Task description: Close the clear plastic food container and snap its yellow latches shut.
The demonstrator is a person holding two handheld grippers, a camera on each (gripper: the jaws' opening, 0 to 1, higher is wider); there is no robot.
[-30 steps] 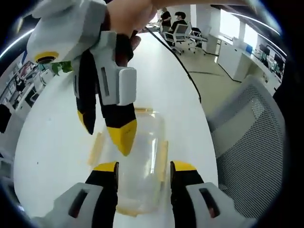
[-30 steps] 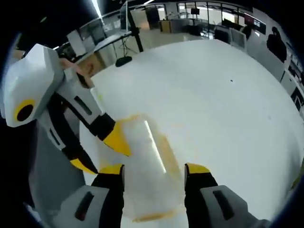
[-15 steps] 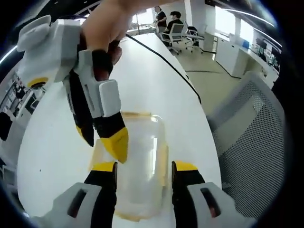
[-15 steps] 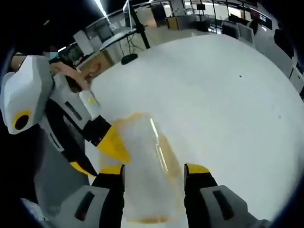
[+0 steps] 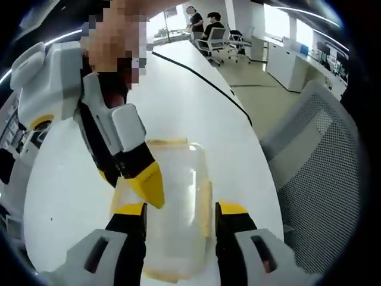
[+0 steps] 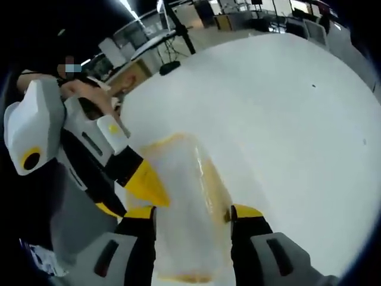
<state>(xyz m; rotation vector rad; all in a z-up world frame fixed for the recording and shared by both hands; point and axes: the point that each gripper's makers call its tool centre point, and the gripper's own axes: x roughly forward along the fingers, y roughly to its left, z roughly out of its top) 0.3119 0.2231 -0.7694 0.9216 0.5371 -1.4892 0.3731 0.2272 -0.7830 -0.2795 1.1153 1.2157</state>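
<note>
A clear rectangular plastic food container (image 5: pixel 172 208) with pale yellow latches along its sides lies on a long white table (image 5: pixel 196 107), close to the table's edge where a grey mesh office chair (image 5: pixel 315 179) stands. In the left gripper view the container sits directly ahead of the left gripper (image 5: pixel 178 211), whose two yellow-tipped black jaws stand apart, one on each side of the container's near end; whether they touch its sides I cannot tell. One yellow side latch (image 5: pixel 205 199) runs along the container's chair-side wall, and another yellow strip (image 5: pixel 168 142) lies across its far end. Through the clear plastic nothing can be made out inside.

The right gripper (image 5: pixel 134 182) comes down into this view from the upper left, held in a person's hand, its yellow tips over the container's other long side. Its jaws are parted in the right gripper view (image 6: pixel 191 213), straddling the container (image 6: pixel 184 208) from above. There the left gripper (image 6: pixel 128 190) reaches in from the left with its tips at the container's edge. Seated people and more chairs (image 5: pixel 217 39) show far beyond the table's distant end.
</note>
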